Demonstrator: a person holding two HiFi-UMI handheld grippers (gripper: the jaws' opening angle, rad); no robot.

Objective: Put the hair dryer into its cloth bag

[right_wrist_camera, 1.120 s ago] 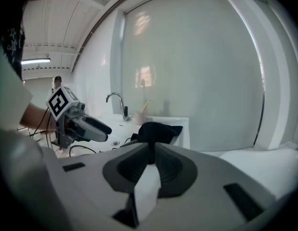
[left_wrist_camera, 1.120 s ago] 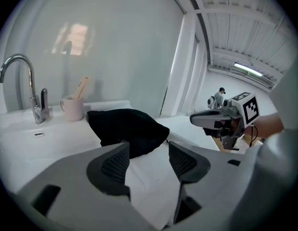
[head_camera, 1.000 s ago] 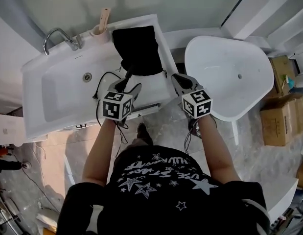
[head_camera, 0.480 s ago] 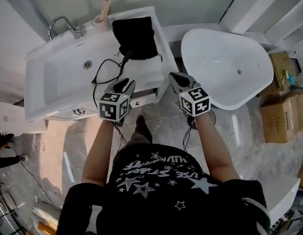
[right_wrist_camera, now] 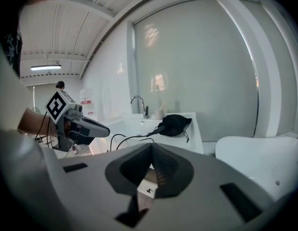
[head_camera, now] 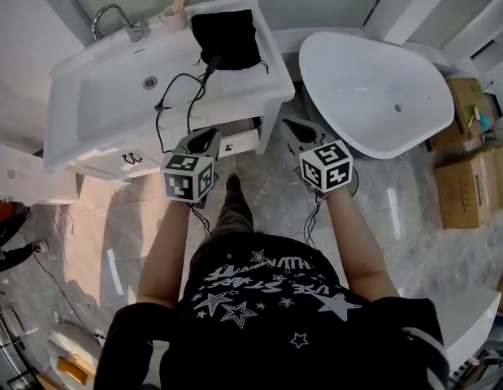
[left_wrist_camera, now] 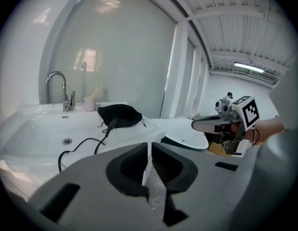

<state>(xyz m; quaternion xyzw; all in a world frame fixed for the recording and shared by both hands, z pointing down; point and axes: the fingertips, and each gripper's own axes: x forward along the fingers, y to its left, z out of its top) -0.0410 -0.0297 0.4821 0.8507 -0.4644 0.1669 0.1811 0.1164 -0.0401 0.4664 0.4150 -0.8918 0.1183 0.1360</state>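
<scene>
Hair dryer (head_camera: 211, 60) judged bagged, tucked in cloth bag (head_camera: 227, 37) on washbasin (head_camera: 97, 96); cord (head_camera: 179, 96) left trailing outside. Left claw (head_camera: 204, 139) just being closed, nothing between; right claw (head_camera: 297, 127) shut, empty. Cord maybe to be stowed.

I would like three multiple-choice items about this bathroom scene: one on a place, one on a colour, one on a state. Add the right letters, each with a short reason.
1. Where does the black cloth bag lie?
A. in the bathtub
B. on the washbasin counter
C. on the floor

2. What colour is the power cord that leaves the bag?
A. white
B. red
C. black

3. How do the fingers of the right gripper stand?
A. wide apart
B. closed on the cord
C. together, empty

Answers: 1 B, the head view shows it on the counter; 2 C, it runs dark over the white surface; 3 C, the right gripper view shows them meeting with nothing between.
</scene>
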